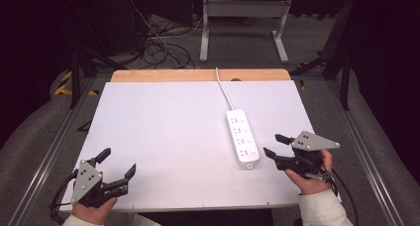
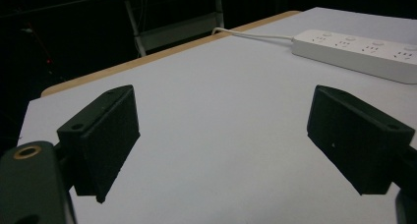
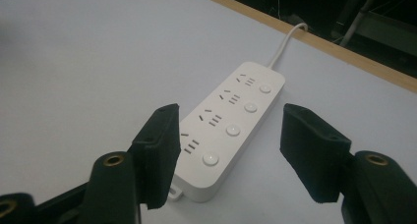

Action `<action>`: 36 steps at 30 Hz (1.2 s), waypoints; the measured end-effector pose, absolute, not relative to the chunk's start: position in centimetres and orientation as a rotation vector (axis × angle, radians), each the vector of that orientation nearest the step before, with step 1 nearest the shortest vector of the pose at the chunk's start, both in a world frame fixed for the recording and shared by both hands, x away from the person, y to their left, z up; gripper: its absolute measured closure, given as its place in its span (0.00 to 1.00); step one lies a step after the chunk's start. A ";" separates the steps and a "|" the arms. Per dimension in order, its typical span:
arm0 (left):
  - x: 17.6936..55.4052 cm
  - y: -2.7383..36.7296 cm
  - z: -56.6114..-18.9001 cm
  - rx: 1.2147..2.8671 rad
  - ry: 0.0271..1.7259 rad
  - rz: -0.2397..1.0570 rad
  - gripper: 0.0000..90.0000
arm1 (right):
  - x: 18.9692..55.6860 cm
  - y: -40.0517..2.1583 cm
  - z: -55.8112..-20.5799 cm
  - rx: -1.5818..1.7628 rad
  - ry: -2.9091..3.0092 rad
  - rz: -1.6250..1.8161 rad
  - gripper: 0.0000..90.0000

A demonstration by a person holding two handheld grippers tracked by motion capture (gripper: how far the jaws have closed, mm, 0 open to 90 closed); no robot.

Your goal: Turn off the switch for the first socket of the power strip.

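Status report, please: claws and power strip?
Left claw open, empty. Right claw open, aimed at power strip, not touching. Nothing in the way.

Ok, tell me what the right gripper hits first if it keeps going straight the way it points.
Probably the white power strip: the right gripper aims at its near end, open fingers on either side of that line. Depth is unclear.
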State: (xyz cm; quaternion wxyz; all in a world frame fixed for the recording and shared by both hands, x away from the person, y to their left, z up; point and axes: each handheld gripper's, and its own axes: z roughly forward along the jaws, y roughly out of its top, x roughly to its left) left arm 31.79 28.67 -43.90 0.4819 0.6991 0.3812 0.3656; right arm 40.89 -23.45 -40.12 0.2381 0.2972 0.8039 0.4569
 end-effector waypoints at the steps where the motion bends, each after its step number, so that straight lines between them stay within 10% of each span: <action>1: 31.8 28.7 -43.9 1.704 0.932 0.892 0.14 | 41.1 -23.4 -40.0 0.811 2.200 1.248 0.45; 16: 31.8 28.7 -43.9 1.703 0.940 0.894 0.14 | 44.0 -21.4 -38.1 0.801 2.237 1.246 0.45; 36: 31.8 28.7 -43.9 1.703 0.939 0.897 0.14 | 47.7 -19.6 -37.2 0.867 2.325 1.246 0.74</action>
